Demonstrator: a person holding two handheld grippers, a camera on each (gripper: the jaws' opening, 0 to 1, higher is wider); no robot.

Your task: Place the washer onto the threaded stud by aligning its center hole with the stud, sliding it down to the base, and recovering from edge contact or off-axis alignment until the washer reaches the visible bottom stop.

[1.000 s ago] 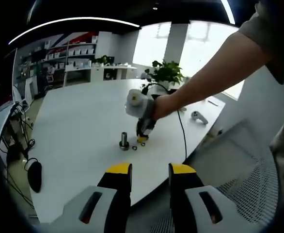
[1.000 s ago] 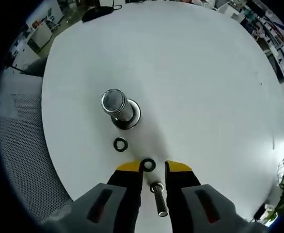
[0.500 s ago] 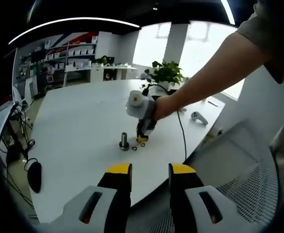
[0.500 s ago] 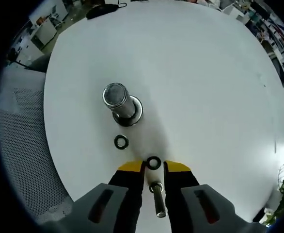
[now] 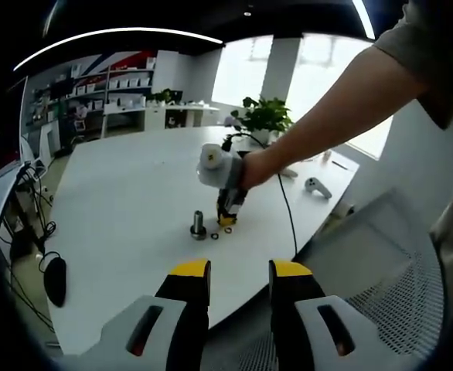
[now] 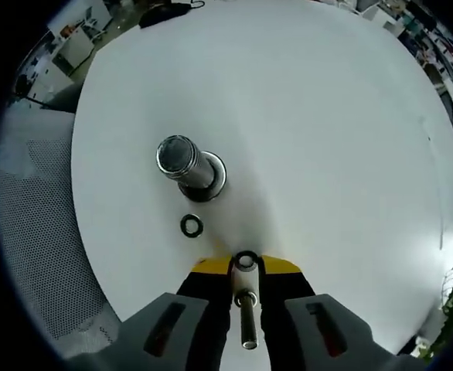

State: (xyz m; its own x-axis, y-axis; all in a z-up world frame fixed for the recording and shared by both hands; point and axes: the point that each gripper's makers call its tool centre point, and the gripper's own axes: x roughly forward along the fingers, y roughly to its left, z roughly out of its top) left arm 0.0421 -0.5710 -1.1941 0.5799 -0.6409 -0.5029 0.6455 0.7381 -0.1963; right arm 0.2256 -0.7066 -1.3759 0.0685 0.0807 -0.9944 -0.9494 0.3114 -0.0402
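A steel threaded stud point(image 6: 182, 160) stands upright on its flange on the white round table point(image 6: 327, 131). One dark washer point(image 6: 192, 226) lies flat just in front of the stud. A second washer point(image 6: 246, 260) sits pinched between the yellow tips of my right gripper point(image 6: 246, 264), a short way from the stud, and a small metal rod point(image 6: 246, 313) lies between the jaws behind it. The left gripper view shows the stud point(image 5: 198, 222) with the right gripper point(image 5: 226, 222) pointing down beside it, held by a person's hand. My left gripper point(image 5: 238, 270) hangs open off the table's near edge, holding nothing.
A grey mesh chair point(image 5: 381, 263) stands by the table's edge, also seen as the mesh chair point(image 6: 33, 232). A black cable point(image 5: 288, 216), a white controller point(image 5: 317, 186) and a potted plant point(image 5: 265, 116) are on the far side. A black object point(image 5: 55, 280) lies below the left edge.
The right gripper's jaws have narrowed from open onto the washer at their tips. The right view has shifted slightly. The left gripper has stayed still.
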